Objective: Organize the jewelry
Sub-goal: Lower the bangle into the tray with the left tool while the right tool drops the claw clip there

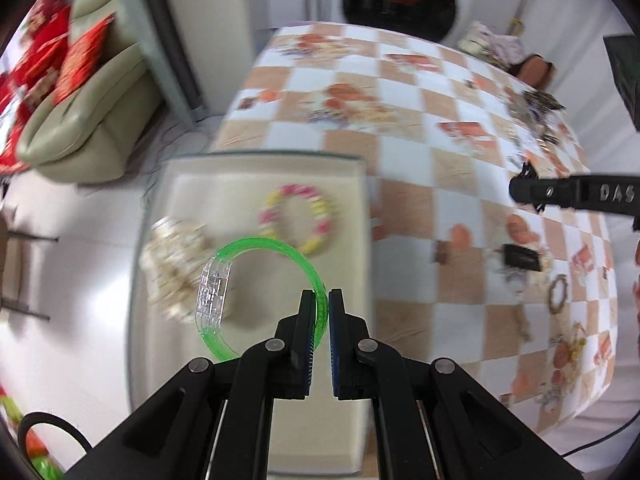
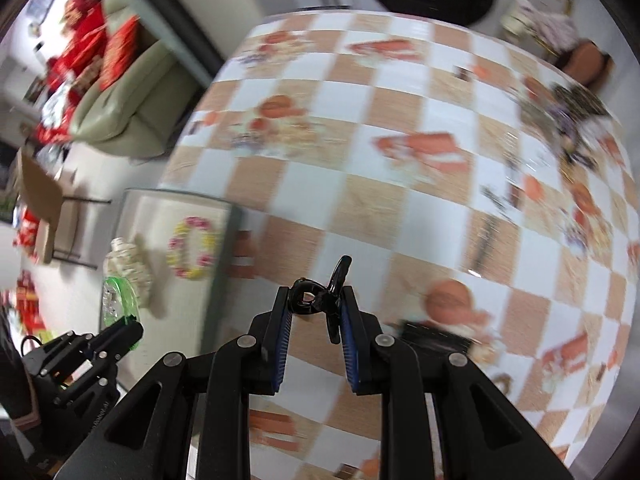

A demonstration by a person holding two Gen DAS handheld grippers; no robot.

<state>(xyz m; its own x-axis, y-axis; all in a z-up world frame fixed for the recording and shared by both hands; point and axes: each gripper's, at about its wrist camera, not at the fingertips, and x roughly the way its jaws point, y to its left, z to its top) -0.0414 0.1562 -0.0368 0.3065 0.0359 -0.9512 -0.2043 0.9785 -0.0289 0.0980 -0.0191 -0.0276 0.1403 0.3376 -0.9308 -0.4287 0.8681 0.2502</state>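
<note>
We saw the left gripper pinching the green bangle above the tray at the table's left edge, while the right gripper clamped what looked like a black hair clip.

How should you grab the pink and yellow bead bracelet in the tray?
Pinch one side of the bead ring, coming straight down. The pink and yellow bracelet lies flat in the tray, so one finger probably fits through its open middle and one outside.

Green bangle pinched in left tongs above tray.
</note>
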